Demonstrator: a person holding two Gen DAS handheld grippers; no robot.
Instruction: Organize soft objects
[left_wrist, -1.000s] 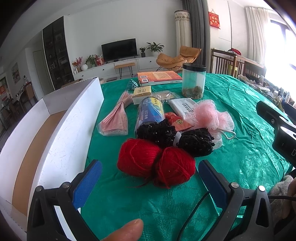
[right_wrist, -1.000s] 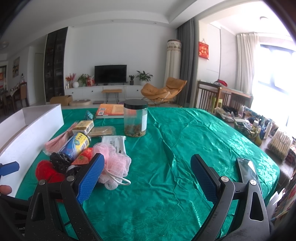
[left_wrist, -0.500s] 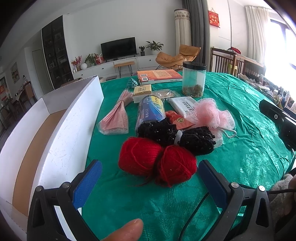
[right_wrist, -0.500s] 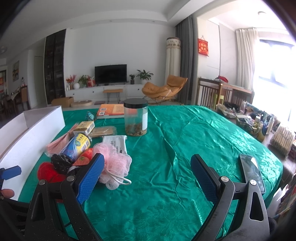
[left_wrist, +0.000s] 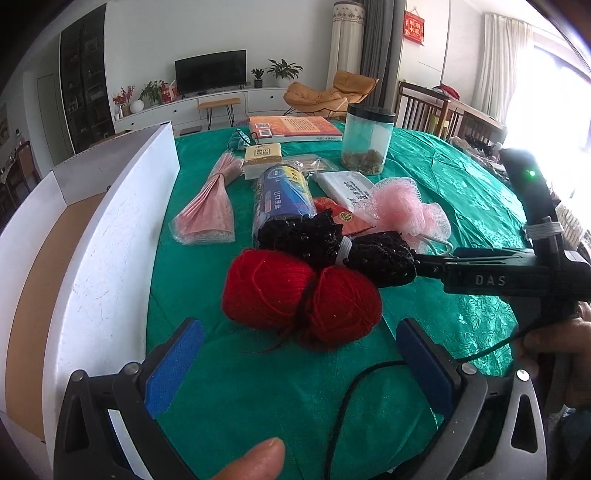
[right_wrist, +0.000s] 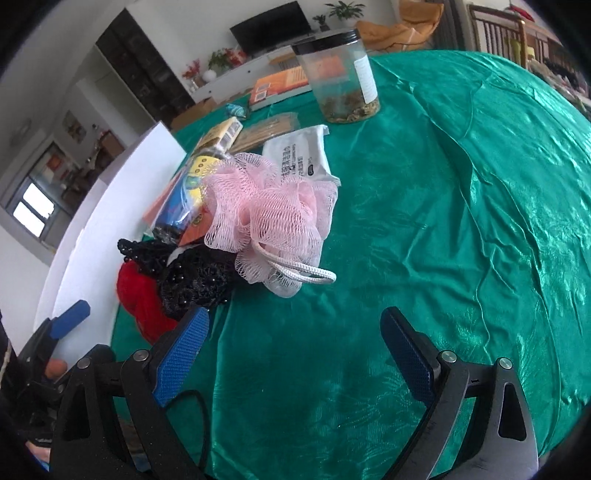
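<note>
The pink mesh pouf (right_wrist: 269, 229) lies at 11 o'clock from the right tool (right_wrist: 295, 350), resting against the black beaded fabric (right_wrist: 195, 280) on the green worktop (right_wrist: 461, 221). Both tools are released, jaws wide, holding nothing; the left tool (left_wrist: 299, 362) faces 2 red yarn balls (left_wrist: 299, 295) at 12 o'clock. The pouf looks light, springy and compressible; its white cord loop (right_wrist: 306, 275) or bunched middle should grip best.

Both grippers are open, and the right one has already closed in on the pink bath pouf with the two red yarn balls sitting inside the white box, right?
Not quite. The left wrist view shows the two red yarn balls on the green tablecloth, beside the white box, not inside it. The rest holds: the left gripper and right gripper are open, the right near the pink bath pouf.
</note>
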